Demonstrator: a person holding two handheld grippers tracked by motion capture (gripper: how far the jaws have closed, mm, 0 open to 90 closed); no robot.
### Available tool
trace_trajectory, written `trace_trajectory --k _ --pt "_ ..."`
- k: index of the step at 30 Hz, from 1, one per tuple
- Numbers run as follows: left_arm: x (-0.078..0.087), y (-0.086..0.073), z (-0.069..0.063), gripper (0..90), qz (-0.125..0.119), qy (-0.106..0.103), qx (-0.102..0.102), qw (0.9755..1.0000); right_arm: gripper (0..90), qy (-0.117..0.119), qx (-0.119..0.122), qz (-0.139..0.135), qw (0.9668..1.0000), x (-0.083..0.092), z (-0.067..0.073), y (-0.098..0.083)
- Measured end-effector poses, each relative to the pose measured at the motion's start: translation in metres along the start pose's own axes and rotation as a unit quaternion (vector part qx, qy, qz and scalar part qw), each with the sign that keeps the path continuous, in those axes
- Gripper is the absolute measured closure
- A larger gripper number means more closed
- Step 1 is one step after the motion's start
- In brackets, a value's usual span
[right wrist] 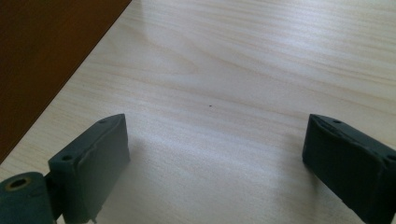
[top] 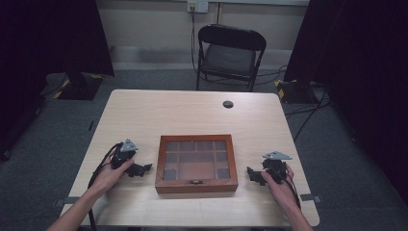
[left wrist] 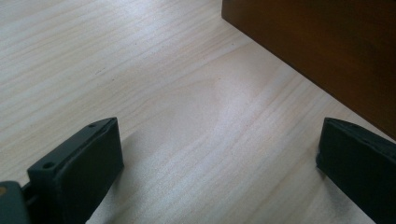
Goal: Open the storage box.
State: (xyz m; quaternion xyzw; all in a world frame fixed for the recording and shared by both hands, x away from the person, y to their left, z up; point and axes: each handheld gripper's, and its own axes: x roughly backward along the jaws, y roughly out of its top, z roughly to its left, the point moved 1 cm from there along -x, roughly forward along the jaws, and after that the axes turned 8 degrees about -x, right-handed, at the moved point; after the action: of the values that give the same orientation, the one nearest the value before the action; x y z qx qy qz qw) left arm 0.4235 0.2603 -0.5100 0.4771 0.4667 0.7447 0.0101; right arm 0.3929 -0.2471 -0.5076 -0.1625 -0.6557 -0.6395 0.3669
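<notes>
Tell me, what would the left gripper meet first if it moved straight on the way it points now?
Probably the wooden box: the left gripper points toward its side, jaws open.

Black folding chair (top: pixel 230 54) behind table (top: pixel 159 111)

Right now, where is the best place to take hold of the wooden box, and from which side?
Probably by the wooden box side walls, one open tool from each flank: left tool, right tool. It lies flat and closed; both sides are free.
</notes>
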Motion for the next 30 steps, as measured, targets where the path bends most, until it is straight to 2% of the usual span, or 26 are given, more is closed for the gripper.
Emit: trace_trajectory --k 8,10,12,14,18,25,27,30 --pt "0.000 0.000 0.000 0.0 0.000 0.000 0.000 1.0000 6.6 0.001 0.004 0.004 1.0000 0.000 0.000 0.001" --pt "0.000 0.000 0.000 0.0 0.000 0.000 0.000 1.0000 10.1 0.002 0.008 0.015 0.9999 0.001 0.000 0.004" --pt "0.000 0.000 0.000 0.0 0.000 0.000 0.000 1.0000 19.6 0.005 0.014 0.012 0.9998 0.002 0.002 0.005" --pt "0.000 0.000 0.000 0.0 0.000 0.000 0.000 1.0000 16.8 0.001 0.019 0.011 0.9998 0.005 0.003 0.008" --pt "0.000 0.000 0.000 0.0 0.000 0.000 0.000 1.0000 17.8 0.017 0.019 0.003 0.9997 0.014 0.008 0.014" --pt "0.000 0.000 0.000 0.0 0.000 0.000 0.001 1.0000 20.3 0.046 0.040 -0.011 0.9981 0.025 0.018 0.021" --pt "0.000 0.000 0.000 0.0 0.000 0.000 0.001 1.0000 20.4 0.061 0.052 -0.018 0.9966 0.028 0.022 0.022" --pt "0.000 0.000 0.000 0.0 0.000 0.000 0.000 1.0000 20.7 0.101 0.048 -0.023 0.9934 0.032 0.027 0.026"
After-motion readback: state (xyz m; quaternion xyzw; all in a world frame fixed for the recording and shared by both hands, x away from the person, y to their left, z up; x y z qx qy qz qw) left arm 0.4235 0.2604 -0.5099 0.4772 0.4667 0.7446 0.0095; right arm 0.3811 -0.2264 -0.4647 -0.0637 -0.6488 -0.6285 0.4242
